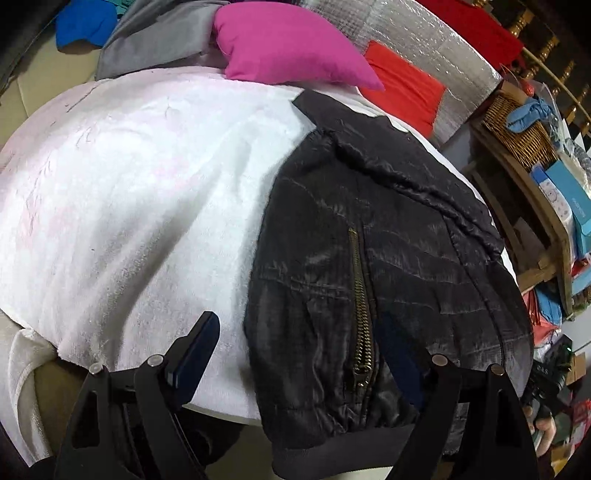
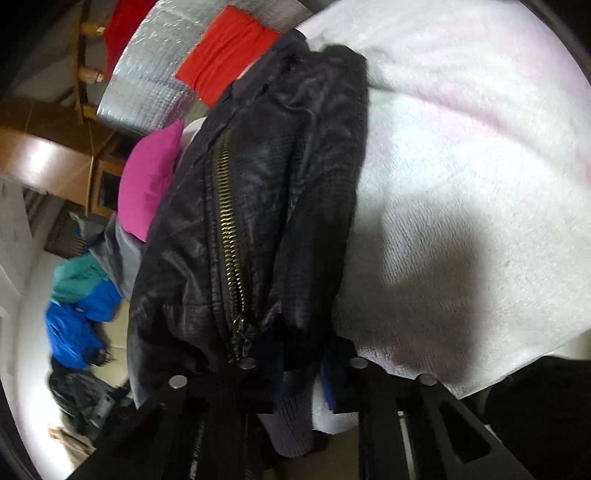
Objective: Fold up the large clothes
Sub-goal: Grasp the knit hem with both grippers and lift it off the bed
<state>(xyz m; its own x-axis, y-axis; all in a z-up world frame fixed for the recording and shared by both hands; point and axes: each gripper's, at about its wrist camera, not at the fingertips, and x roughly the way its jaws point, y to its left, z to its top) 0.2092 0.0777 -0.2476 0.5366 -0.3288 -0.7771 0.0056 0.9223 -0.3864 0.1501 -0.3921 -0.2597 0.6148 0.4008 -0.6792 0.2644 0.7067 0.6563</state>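
A black shiny jacket (image 1: 388, 266) with a brass zipper (image 1: 364, 306) lies on a white fluffy blanket (image 1: 147, 192), on the blanket's right side. My left gripper (image 1: 299, 354) is open over the jacket's near hem; its left finger (image 1: 195, 350) is over the blanket and its right finger lies against the dark fabric. In the right wrist view the jacket (image 2: 258, 206) is bunched lengthwise, zipper (image 2: 231, 236) up. My right gripper (image 2: 299, 369) is shut on the jacket's ribbed hem (image 2: 291, 417) at the blanket's near edge.
A magenta cushion (image 1: 288, 44), a grey garment (image 1: 155, 40), a red cloth (image 1: 406, 85) and silver bubble foil (image 1: 436, 40) lie at the far side. A blue garment (image 1: 85, 26) is far left. A wicker basket (image 1: 517, 125) and boxes stand right.
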